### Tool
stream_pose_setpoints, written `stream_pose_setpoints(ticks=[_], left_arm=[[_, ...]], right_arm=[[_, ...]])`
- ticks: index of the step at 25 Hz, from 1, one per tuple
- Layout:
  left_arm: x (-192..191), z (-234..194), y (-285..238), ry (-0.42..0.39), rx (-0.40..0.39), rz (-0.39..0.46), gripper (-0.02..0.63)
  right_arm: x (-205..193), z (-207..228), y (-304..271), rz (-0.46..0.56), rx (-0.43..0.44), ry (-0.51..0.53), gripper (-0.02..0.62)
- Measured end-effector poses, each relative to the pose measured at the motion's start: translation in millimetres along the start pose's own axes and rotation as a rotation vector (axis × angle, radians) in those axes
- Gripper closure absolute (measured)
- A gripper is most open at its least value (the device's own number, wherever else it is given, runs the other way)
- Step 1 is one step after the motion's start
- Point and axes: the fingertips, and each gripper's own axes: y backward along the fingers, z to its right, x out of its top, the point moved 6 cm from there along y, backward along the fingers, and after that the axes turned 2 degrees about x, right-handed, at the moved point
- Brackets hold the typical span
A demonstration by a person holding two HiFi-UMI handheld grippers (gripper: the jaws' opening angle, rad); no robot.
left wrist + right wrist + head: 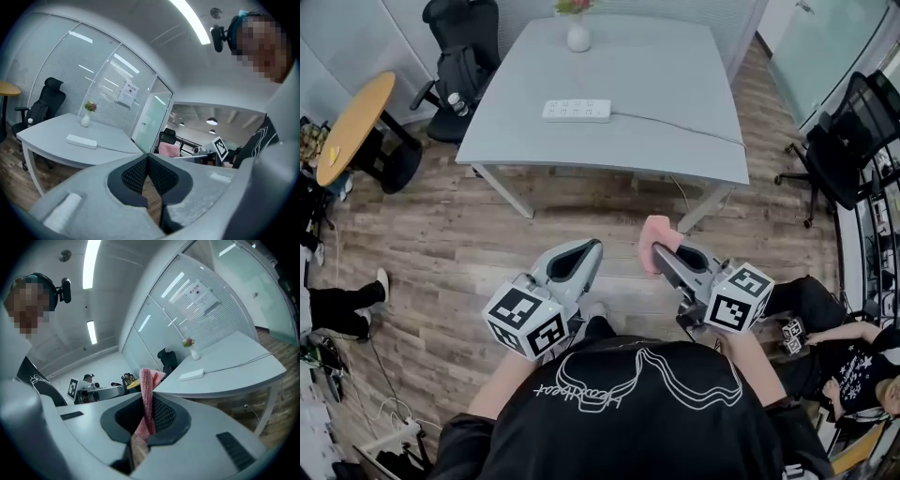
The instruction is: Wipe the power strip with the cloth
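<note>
A white power strip (577,111) lies on the grey table (675,141), its cord running off to the right; it also shows as the power strip (81,141) and the power strip (191,375) in the two gripper views. My right gripper (660,251) is shut on a pink cloth (654,238), held over the floor well short of the table. The pink cloth (147,397) stands up between its jaws. My left gripper (592,246) is shut and holds nothing, level with the right one.
A white vase with flowers (577,30) stands at the table's far edge. Black office chairs (461,56) stand at the far left and at the right (844,150). A round wooden table (352,127) is at left. A person (844,361) sits at the right.
</note>
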Motion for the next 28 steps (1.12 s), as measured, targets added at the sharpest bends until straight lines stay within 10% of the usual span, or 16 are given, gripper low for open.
stream_pose_setpoints(ticks=[15, 28], left_arm=[[33.4, -131.8, -28.2, -0.066, -0.044, -0.045, 0.594], [62.6, -244.7, -127.5, 0.089, 0.032, -0.05, 0.586]], right_arm=[[34.1, 38.1, -134.1, 0.046, -0.073, 0.071, 0.563], [89.6, 158.5, -220.7, -0.027, -0.103, -0.011, 0.565]])
